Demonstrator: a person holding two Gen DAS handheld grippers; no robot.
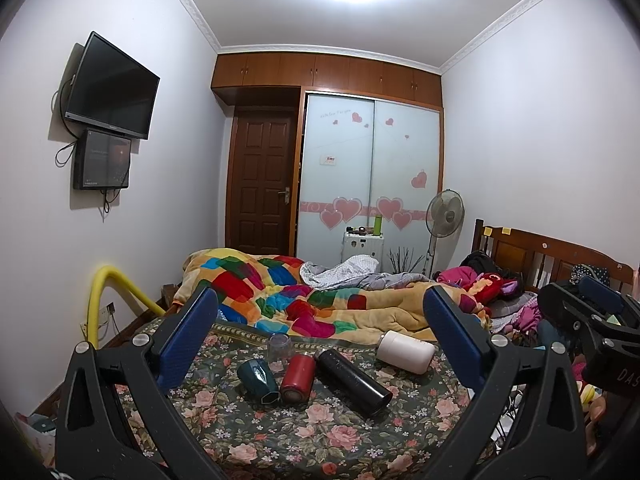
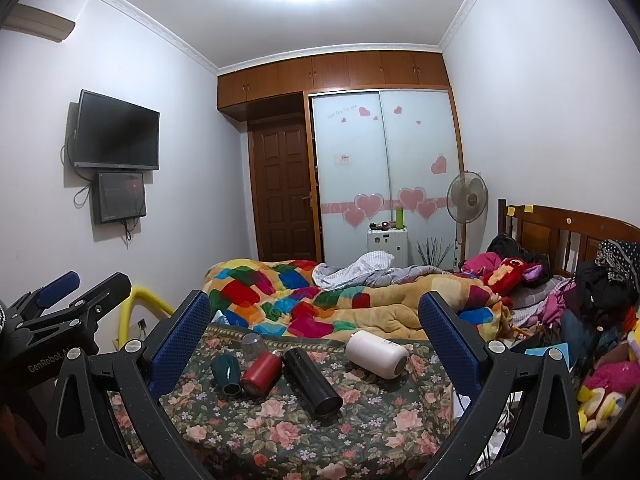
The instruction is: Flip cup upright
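Note:
Several cups lie on a floral cloth (image 1: 280,436) (image 2: 280,432). A dark green cup (image 1: 258,376) (image 2: 226,372), a red cup (image 1: 297,372) (image 2: 261,372), a long black flask (image 1: 352,376) (image 2: 312,380) and a white cup (image 1: 405,351) (image 2: 376,354) all lie on their sides. A clear glass (image 1: 279,347) (image 2: 253,344) stands mouth down behind them. My left gripper (image 1: 320,332) is open and empty, held above and in front of the cups. My right gripper (image 2: 314,332) is open and empty too, and it also shows at the right edge of the left wrist view (image 1: 592,320).
Behind the cloth lies a bed with a colourful patchwork quilt (image 1: 288,296) (image 2: 320,300). Clothes and soft toys (image 2: 560,292) pile up on the right by the wooden headboard (image 1: 532,256). A yellow tube (image 1: 100,304) stands at the left.

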